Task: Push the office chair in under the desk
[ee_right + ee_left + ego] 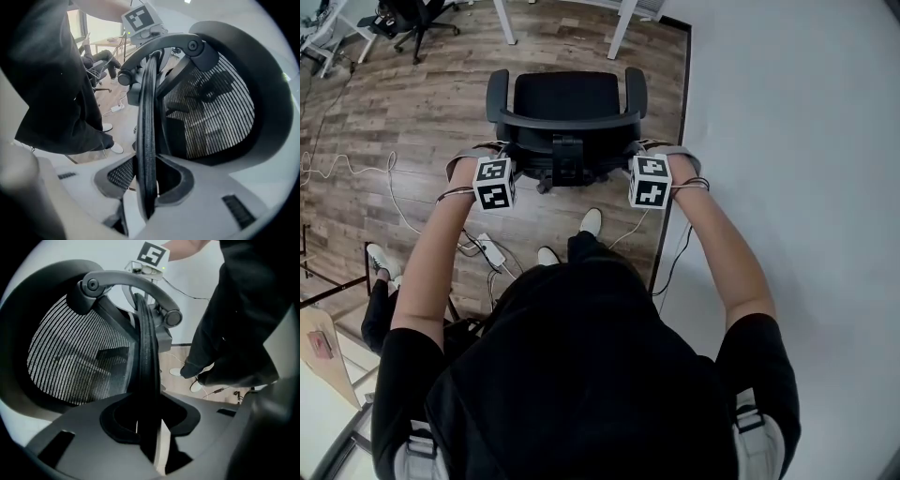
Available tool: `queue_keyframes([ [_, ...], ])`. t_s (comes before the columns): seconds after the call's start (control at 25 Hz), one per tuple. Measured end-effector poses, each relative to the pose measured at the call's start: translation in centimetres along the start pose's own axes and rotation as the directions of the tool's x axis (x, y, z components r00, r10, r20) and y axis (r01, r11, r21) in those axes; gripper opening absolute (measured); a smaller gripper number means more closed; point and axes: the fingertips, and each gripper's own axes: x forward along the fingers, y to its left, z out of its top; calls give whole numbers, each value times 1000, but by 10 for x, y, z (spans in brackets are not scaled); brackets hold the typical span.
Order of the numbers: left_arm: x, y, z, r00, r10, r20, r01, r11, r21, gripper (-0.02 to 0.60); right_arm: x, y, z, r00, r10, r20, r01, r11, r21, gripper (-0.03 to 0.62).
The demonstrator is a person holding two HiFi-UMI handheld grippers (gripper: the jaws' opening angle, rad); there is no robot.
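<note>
Wood floor [412, 122], bordered by a pale grey area [787, 112] on its right edge. Standing on it: chair [567, 98], white desk legs [622, 28] at the far edge, second chair [412, 19] far left. Power strip [492, 251] and cables [392, 183] lie nearer.

Office or shared workroom; brown wood-plank laminate floor [412, 122]; black mesh-backed office chair with armrests [567, 103] facing slanted white desk legs [622, 28]; second black swivel chair on a star base [412, 19] in the far left corner; white power strip [491, 249] and loose white cables [347, 169] on the floor; right gripper view shows a pale table top [107, 42] further off.
</note>
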Motion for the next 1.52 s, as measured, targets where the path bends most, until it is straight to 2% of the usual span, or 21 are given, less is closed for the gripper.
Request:
queue_keyframes([
  [0.4, 6, -1, -1, 1000, 10, 24, -10, 1000, -29, 89, 5, 2, -4, 999, -29, 34, 28, 999, 20, 114],
  [1.04, 40, 10, -18, 994, 101, -34, -101, 995, 2, 86, 40, -2, -2, 993, -81, 81, 79, 996, 30, 106],
  [1.52, 62, 26, -39, 990, 124, -66, -123, 992, 19, 81, 67, -15, 4, 993, -87, 79, 83, 995, 53, 106],
])
